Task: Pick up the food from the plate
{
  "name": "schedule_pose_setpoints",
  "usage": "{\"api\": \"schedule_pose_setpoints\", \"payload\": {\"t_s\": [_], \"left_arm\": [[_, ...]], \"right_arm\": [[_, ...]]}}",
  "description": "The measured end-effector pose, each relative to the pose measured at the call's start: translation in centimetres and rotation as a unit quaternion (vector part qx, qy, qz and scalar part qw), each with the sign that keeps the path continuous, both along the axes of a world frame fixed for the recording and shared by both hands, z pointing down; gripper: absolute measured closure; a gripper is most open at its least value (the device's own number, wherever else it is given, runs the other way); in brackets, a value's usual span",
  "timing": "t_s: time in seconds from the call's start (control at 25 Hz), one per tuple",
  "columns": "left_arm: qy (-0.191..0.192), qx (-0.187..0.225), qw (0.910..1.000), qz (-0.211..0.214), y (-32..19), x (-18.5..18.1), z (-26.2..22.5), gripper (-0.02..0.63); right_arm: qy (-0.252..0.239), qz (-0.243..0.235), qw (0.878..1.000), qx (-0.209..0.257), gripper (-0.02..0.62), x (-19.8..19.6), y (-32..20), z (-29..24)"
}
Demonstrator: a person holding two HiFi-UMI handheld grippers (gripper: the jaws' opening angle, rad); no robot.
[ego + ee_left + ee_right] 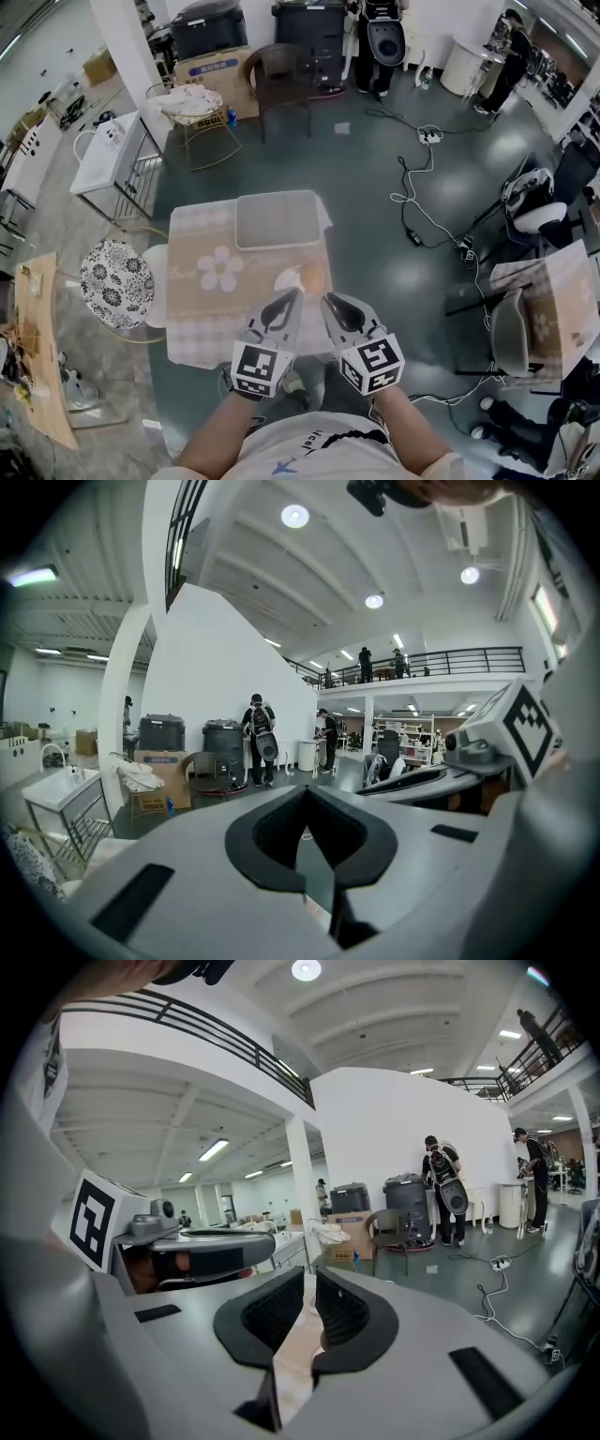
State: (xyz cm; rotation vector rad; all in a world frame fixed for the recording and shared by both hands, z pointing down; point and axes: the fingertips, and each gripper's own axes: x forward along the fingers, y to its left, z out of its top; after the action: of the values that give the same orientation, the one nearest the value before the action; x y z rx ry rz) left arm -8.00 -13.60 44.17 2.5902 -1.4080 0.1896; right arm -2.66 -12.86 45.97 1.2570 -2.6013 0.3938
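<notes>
The head view shows a small table (202,309) under a beige cloth with a flower print. Near its right front corner is a pale plate (292,278) with something orange (315,273) on it, too small to make out. My left gripper (289,297) hovers just in front of the plate, its jaws tapering to a closed point with nothing between them. Beside it, my right gripper (329,302) is also shut and empty, just off the plate's right front. In the gripper views the left gripper (306,790) and right gripper (309,1277) point level across the room, and the plate is hidden.
A grey tray (277,220) lies at the back of the table. A patterned round stool (117,283) stands at its left, a brown chair (279,80) and a wire basket stand (199,112) beyond it. Cables (417,187) run over the floor to the right, where another table (553,309) stands.
</notes>
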Motion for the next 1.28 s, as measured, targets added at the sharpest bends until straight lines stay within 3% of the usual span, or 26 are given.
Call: {"api": "schedule_pose_setpoints", "payload": {"t_s": [0.24,0.6,1.28], "left_arm": [[0.005,-0.007,0.9998,-0.020,-3.1,0.1,2.4,0.600],[0.012,-0.037,0.9990,-0.019,-8.1,1.0,7.4,0.601],[0.005,-0.077,0.9967,-0.025,-10.8,1.2,17.9,0.601]], "right_arm": [[0.014,-0.021,0.999,-0.030,0.574,0.1,-3.8,3.6],[0.027,-0.037,0.994,-0.098,0.490,0.2,-8.0,11.6],[0.067,-0.028,0.978,-0.194,0.356,0.3,-10.1,28.1]]}}
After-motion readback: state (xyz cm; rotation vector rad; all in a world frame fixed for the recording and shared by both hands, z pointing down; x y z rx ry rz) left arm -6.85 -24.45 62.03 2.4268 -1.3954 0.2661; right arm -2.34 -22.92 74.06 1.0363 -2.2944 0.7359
